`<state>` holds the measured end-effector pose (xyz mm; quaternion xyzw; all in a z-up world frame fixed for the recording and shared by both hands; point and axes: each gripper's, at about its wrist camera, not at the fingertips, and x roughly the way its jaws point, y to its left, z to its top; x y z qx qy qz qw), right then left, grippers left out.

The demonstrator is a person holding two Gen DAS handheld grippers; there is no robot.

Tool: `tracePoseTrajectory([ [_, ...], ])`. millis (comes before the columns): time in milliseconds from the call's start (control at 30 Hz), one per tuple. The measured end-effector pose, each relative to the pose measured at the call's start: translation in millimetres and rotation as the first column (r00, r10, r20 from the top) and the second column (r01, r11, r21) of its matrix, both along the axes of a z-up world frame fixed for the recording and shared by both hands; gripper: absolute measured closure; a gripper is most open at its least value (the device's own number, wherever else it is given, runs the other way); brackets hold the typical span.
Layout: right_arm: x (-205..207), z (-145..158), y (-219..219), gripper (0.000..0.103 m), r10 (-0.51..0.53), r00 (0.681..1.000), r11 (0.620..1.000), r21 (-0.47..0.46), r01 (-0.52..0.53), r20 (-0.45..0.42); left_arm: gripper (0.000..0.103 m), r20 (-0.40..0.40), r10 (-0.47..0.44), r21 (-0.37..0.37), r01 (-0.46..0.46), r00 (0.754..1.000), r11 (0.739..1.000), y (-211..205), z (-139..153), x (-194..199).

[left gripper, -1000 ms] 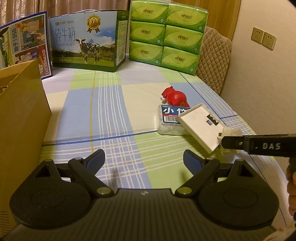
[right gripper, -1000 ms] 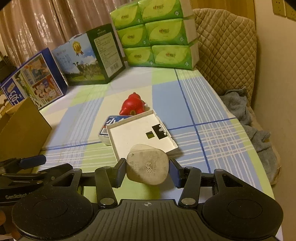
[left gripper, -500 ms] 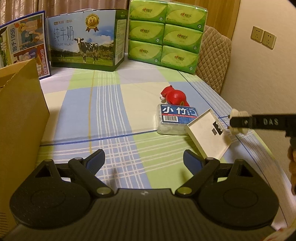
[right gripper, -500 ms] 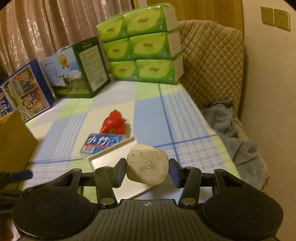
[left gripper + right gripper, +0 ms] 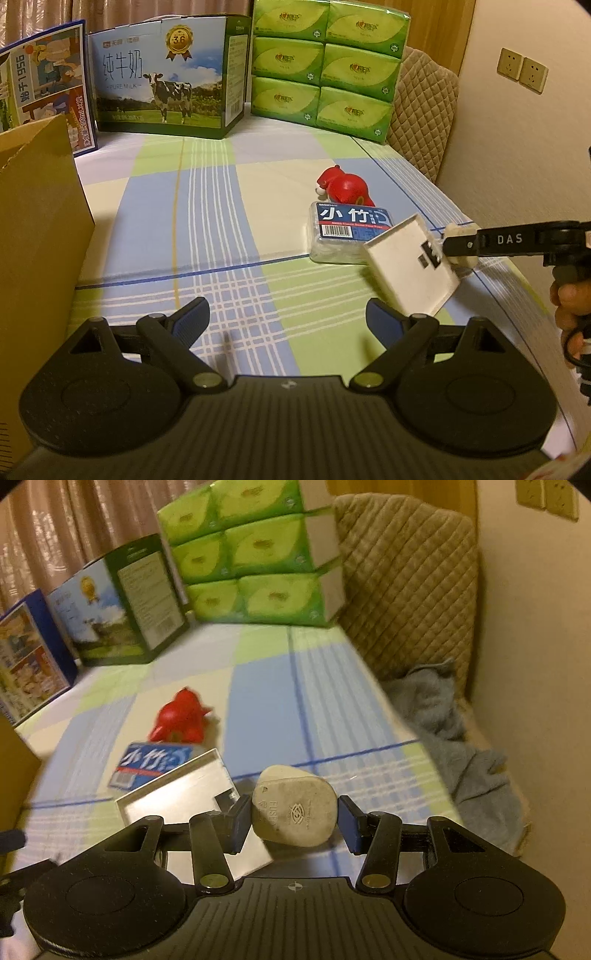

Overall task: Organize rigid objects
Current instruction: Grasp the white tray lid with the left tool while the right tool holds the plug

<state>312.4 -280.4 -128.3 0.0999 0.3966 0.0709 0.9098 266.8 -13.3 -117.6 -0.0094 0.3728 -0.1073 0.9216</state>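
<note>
1. While my right gripper pinches the fused plug by its flat sides above the checked bed, it feels stiff, light, smooth.
2. My left gripper gapes empty.

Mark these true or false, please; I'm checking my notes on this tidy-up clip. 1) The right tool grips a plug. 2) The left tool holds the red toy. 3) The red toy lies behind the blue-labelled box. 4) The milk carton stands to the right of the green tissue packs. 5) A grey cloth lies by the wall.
1) True: the right tool is shut on the plug, with a white tray hanging from it.
2) False: the left tool is open and empty; the red toy lies on the bed.
3) True: it lies just behind the blue-labelled box.
4) False: the milk carton stands left of the green tissue packs.
5) True: the grey cloth lies there.
</note>
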Motion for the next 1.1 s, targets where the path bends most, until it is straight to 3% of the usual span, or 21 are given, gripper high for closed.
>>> tracePoseTrajectory([
  [267,-16,6,25,0.057,0.168,0.985,0.970,0.187,-0.158,-0.039,0.014,-0.004,-0.039,-0.033,0.039,0.999,0.999,-4,-1,-4],
  [400,-22,16,28,0.057,0.144,0.990,0.981,0.128,-0.142,-0.003,0.014,-0.020,-0.060,-0.018,0.060,0.998,0.998,-19,-8,-4],
  [567,-25,17,20,0.057,0.110,0.994,0.986,0.131,-0.108,-0.006,0.014,-0.051,-0.072,-0.033,0.071,0.996,0.997,-41,-21,-1],
  [1100,-21,15,12,0.057,0.093,0.996,0.987,0.134,-0.091,-0.004,0.013,-0.010,-0.050,0.092,0.050,0.999,0.995,-70,-42,10],
])
